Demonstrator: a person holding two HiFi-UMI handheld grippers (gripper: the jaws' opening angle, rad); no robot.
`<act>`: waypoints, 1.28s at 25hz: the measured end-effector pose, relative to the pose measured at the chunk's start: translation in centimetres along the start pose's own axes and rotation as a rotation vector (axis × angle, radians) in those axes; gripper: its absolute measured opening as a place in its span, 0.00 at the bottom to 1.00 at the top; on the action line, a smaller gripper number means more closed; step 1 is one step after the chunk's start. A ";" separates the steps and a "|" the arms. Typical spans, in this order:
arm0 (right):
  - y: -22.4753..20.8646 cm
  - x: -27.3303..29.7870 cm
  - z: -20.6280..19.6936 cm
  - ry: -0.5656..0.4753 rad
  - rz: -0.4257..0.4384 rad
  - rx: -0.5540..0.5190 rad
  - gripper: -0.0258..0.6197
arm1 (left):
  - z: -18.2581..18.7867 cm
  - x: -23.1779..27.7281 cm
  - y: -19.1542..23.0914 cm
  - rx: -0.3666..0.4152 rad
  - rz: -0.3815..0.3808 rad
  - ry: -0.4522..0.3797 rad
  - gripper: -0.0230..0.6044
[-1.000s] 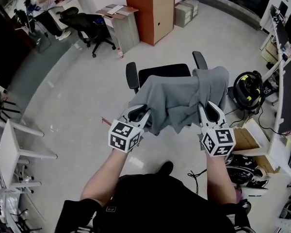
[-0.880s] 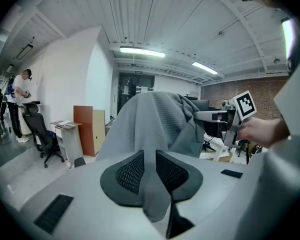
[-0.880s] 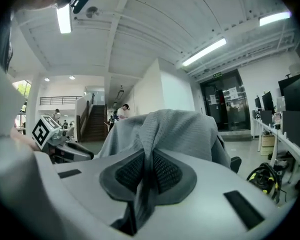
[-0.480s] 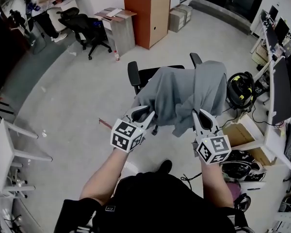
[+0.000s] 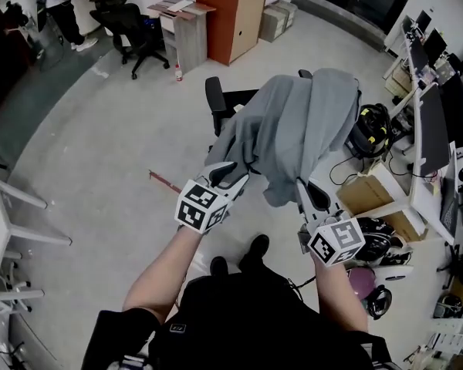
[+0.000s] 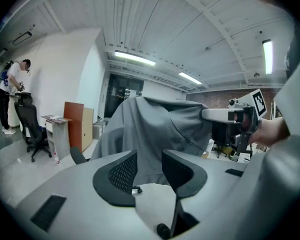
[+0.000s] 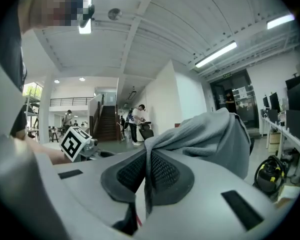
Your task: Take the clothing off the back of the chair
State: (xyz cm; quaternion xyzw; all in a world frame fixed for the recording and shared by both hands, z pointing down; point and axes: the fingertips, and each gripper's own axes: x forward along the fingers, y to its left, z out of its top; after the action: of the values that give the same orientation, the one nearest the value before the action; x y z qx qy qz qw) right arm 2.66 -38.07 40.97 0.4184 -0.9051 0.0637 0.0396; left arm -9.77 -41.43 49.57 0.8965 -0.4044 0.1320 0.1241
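clothing (image 5: 293,126): grey, draped over the back of the chair (image 5: 214,102), with its near edge drawn out toward the grippers.
right gripper (image 5: 305,190): fingers closed on a thin fold of the clothing.
left gripper (image 5: 233,172): fingers apart and opening; the clothing is seen just beyond the gap, not pinched.
cardboard boxes (image 5: 275,20): set on the floor beside the orange cabinet (image 5: 233,14); contents not visible.

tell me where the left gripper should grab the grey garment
On the grey garment, the lower-left hem, approached level from the person's side: that edge hangs free of the chair, facing the left gripper, whose opening jaws hold nothing; the right gripper pinches the other side.
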 end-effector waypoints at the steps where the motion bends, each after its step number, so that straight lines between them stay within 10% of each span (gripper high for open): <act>1: 0.3 -0.7 0.1 -0.006 -0.007 0.018 0.08 | -0.2 -0.4 -0.6 0.002 -0.010 -0.003 0.28; 14: 2.2 -9.6 5.3 -0.188 0.052 0.096 0.08 | 0.6 -2.5 -6.0 0.069 -0.027 -0.018 0.40; 32: 3.6 -27.7 1.2 -0.208 0.302 0.080 0.08 | 4.7 1.4 -17.6 0.275 0.117 -0.013 0.56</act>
State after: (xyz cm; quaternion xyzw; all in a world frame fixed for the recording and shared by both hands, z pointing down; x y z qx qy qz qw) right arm 17.81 -15.05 36.06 0.2833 -0.9536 0.0615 -0.0809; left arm 5.09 -32.65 43.64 0.8808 -0.4348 0.1875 -0.0102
